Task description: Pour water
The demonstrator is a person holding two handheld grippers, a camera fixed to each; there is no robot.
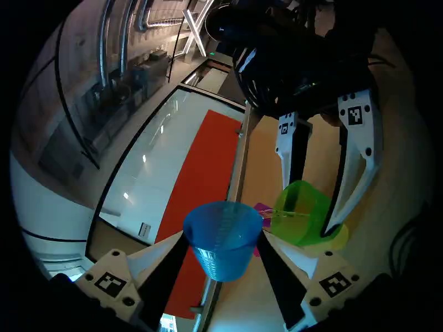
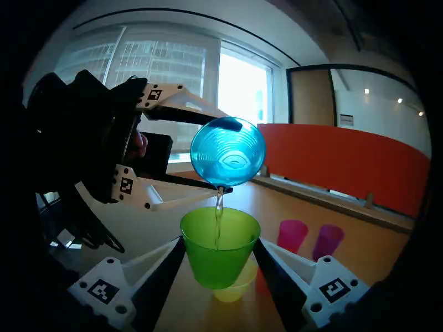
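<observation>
Pouring water (image 2: pixel 219 213): L gripper (image 1: pixel 221 235) clamps tilted blue cup (image 1: pixel 224 252); R gripper (image 2: pixel 220 243) seemingly clamps green cup (image 2: pixel 220 263) below.

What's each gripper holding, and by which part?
Left gripper: translucent blue plastic cup, clamped across its side wall below the rim, tipped and pouring. Right gripper: translucent green plastic cup, clamped across its side wall, upright.

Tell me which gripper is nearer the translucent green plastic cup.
Right. The right gripper is shut on the green plastic cup, its fingers either side. The left gripper holds a translucent blue plastic cup tilted just above it, with water streaming in.
</observation>
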